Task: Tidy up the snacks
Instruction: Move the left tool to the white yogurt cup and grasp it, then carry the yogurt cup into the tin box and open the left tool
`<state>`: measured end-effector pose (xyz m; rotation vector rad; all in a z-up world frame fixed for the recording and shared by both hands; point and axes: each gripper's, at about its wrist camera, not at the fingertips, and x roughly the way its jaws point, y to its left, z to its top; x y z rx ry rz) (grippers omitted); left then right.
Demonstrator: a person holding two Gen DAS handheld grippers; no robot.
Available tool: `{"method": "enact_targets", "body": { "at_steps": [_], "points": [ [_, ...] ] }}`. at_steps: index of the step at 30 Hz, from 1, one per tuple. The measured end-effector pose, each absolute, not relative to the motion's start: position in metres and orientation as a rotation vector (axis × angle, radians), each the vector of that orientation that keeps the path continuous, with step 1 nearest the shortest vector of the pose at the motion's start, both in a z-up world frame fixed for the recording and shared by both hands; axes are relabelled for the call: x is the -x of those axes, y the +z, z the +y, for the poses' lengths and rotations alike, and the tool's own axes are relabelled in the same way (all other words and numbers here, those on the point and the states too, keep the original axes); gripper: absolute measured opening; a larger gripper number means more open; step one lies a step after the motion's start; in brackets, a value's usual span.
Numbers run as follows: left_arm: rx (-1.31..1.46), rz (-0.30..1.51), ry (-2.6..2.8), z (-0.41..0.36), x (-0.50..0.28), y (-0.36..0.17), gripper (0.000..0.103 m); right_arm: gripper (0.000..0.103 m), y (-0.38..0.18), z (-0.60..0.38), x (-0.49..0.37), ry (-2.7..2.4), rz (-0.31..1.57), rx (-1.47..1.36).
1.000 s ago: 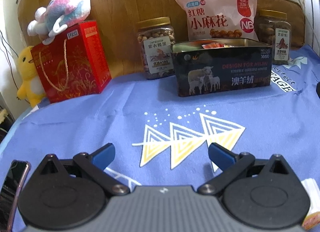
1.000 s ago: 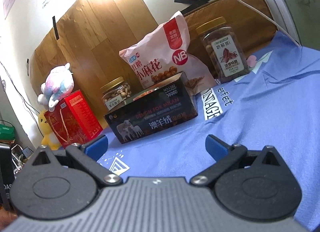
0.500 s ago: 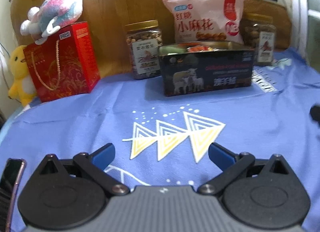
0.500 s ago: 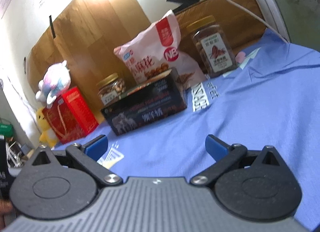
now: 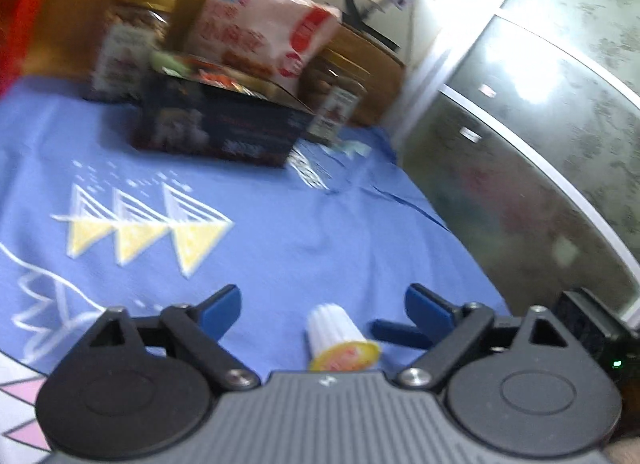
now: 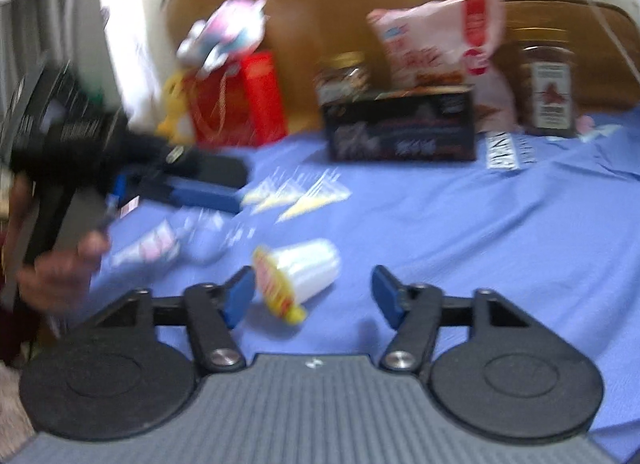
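A small white cup with a yellow foil lid [image 6: 300,276] lies on its side on the blue cloth [image 6: 460,232]. My right gripper [image 6: 314,296] straddles it and its jaws are closing. The left fingertip [image 6: 240,296] is almost at the lid and the right one stands clear, so the pads do not press. In the left wrist view the cup [image 5: 340,338] shows low between the fingers of my left gripper [image 5: 324,304], whose jaws are also closing with nothing held. A dark open tin with sheep printed on it [image 5: 216,132] [image 6: 400,132] stands at the back with snacks inside.
Behind the tin stand a pink snack bag [image 6: 436,44] and two nut jars [image 6: 548,84] [image 6: 344,72]. A red gift bag [image 6: 236,100] with a plush toy [image 6: 224,32] is at the back left. Loose packets [image 6: 156,244] lie near a hand [image 6: 60,276]. A grey glass door [image 5: 540,124] borders the right.
The left view has swung right and the right view left. The white cup has come into view between the fingers. Both pairs of jaws are narrower than before, the right pair much more.
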<state>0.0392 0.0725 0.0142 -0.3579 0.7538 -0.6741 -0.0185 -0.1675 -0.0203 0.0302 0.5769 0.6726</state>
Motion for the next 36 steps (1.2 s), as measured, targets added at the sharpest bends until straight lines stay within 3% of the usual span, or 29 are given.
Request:
{"method": "enact_targets", "body": {
  "at_steps": [2,4,6,8,15,22,28,30,36],
  "points": [
    [0.343,0.785,-0.711,0.066,-0.042,0.007,0.081,0.05,-0.024,-0.161,0.016,0.681,0.598,-0.011],
    [0.317,0.826,-0.737,0.057,-0.045,-0.001,0.072,0.036,-0.025,-0.159,0.012,0.681,0.612,-0.005],
    [0.301,0.881,-0.756,0.049,-0.048,-0.012,0.052,0.033,-0.025,-0.157,0.009,0.682,0.612,0.002],
    [0.292,0.865,-0.781,0.047,-0.052,-0.015,0.047,0.031,-0.025,-0.155,0.005,0.683,0.613,0.012],
    [0.249,0.774,-0.756,0.048,-0.082,0.024,0.047,0.03,0.007,-0.156,-0.036,0.693,0.558,0.018],
    [0.235,0.692,-0.651,0.052,-0.173,0.076,0.047,0.03,0.048,-0.147,-0.136,0.7,0.48,0.002],
    [0.305,0.723,-0.558,0.066,-0.26,0.071,0.048,0.031,0.045,-0.122,-0.222,0.703,0.525,0.016],
    [0.309,0.732,-0.49,0.072,-0.277,0.062,0.054,0.033,0.036,-0.116,-0.244,0.72,0.553,0.026],
    [0.343,0.738,-0.331,0.091,-0.299,0.052,0.058,0.044,0.026,-0.121,-0.258,0.711,0.556,-0.029]
  ]
}}
